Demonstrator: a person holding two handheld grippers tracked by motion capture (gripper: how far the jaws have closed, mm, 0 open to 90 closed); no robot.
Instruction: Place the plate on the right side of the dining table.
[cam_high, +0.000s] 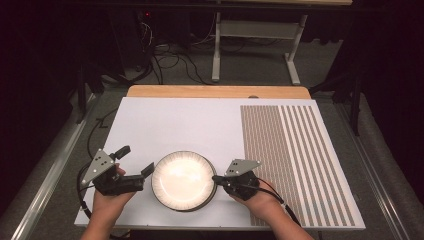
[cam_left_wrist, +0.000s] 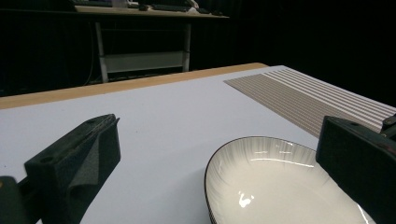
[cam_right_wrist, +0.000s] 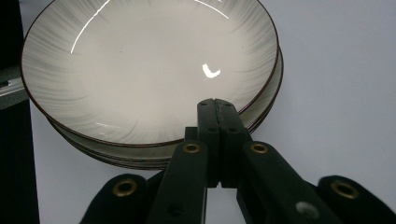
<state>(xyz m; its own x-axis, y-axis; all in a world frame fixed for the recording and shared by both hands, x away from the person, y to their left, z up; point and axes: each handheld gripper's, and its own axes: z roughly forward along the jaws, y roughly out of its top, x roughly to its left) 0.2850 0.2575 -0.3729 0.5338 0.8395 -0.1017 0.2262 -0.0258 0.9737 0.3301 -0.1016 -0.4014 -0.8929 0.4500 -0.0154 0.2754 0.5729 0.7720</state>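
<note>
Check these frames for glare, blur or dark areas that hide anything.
High view: the plates are blown out white at the centre, the room behind is very dark. Left gripper view: the left hand-held gripper is soft, close to the lens. Right gripper view: small glare spots on the top plate, otherwise sharp.

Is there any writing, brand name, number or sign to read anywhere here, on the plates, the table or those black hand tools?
None can be read: the plates, the white board, its striped mat, the left gripper and the right gripper all show bare surfaces with no words, numbers or logos.
</note>
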